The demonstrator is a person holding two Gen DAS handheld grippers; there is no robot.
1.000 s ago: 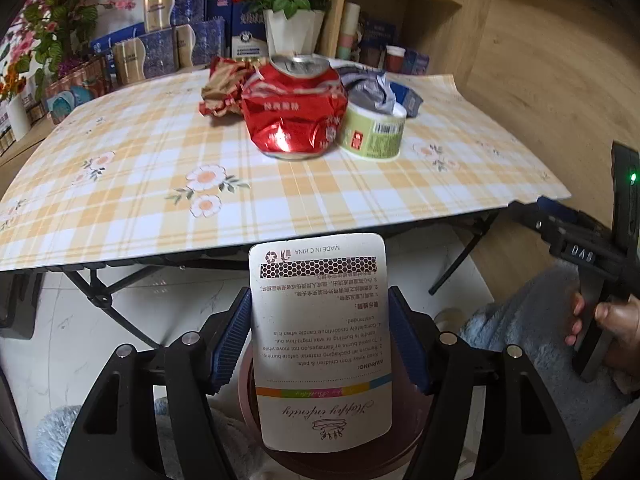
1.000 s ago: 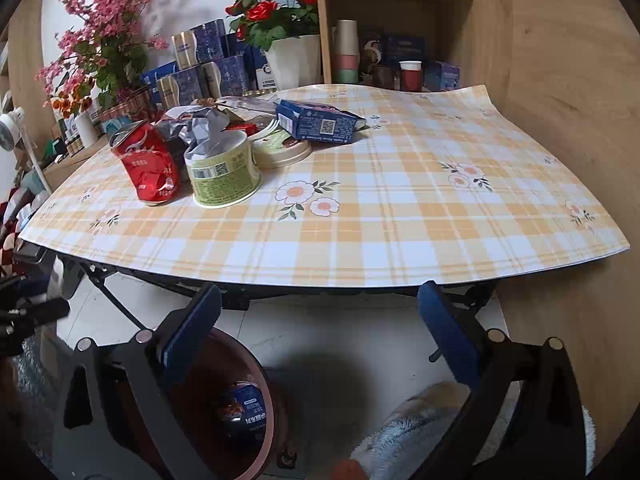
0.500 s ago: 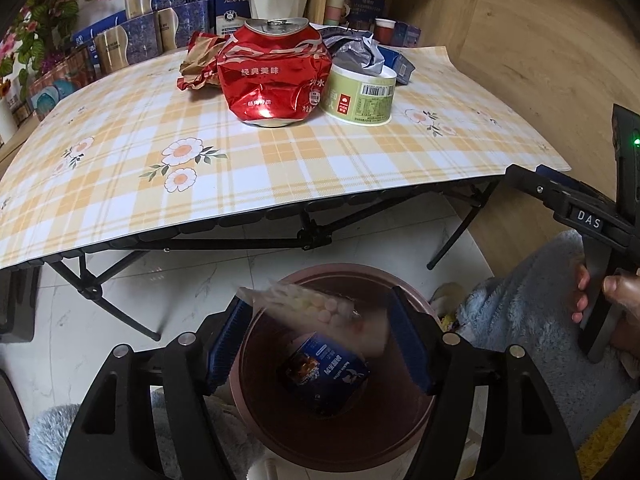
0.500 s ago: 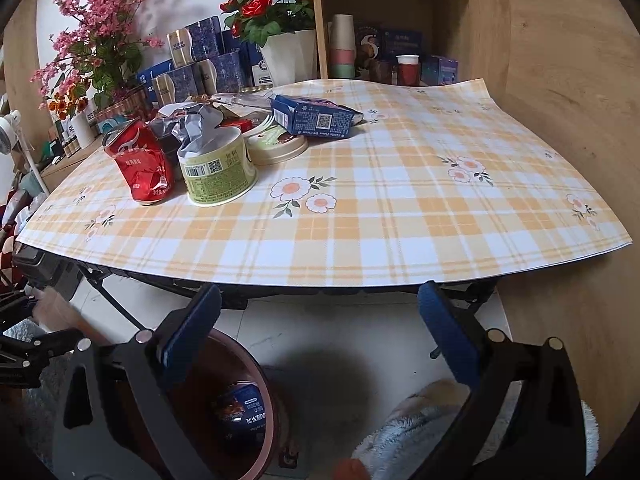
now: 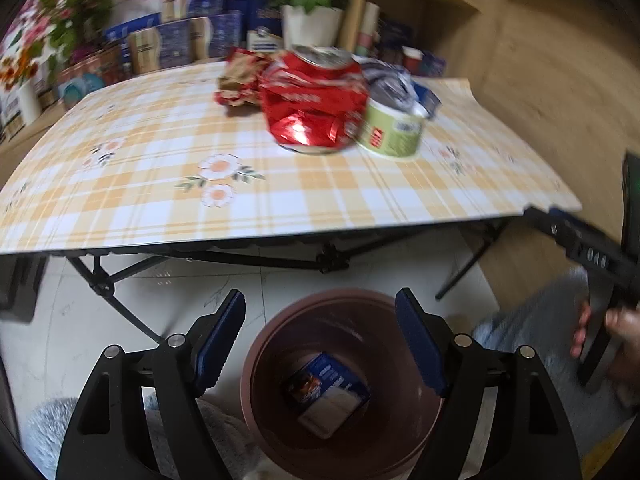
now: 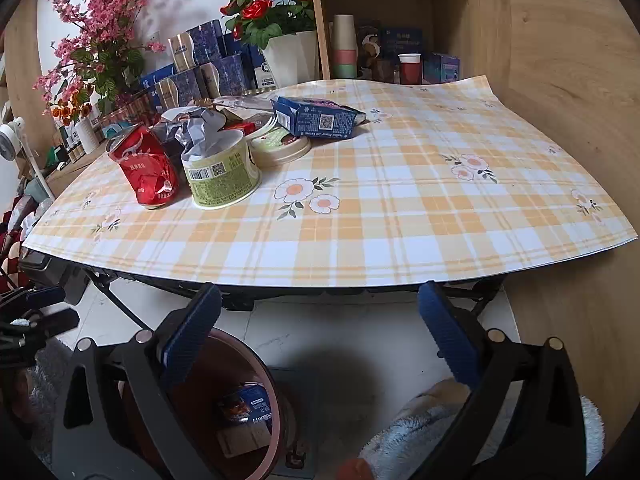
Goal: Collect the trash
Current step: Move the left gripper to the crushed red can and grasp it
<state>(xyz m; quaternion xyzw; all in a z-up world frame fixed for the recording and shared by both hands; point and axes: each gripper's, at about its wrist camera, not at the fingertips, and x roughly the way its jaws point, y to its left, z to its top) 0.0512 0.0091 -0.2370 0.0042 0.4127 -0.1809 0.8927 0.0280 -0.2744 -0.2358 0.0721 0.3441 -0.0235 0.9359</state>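
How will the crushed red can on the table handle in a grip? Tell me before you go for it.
The crushed red can is dented and creased, so it probably gives further under a squeeze and feels light. Its glossy, uneven skin may slip between the pads. It leans against the green tub, so a push could nudge that tub too.

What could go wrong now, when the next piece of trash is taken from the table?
1. The crushed red can stands touching the green paper tub; grabbing one may knock the other over.
2. The tub is stuffed with crumpled foil that could fall out on the way to the brown bin.
3. The bin sits on the floor below the table edge, so a badly aimed drop may miss it.
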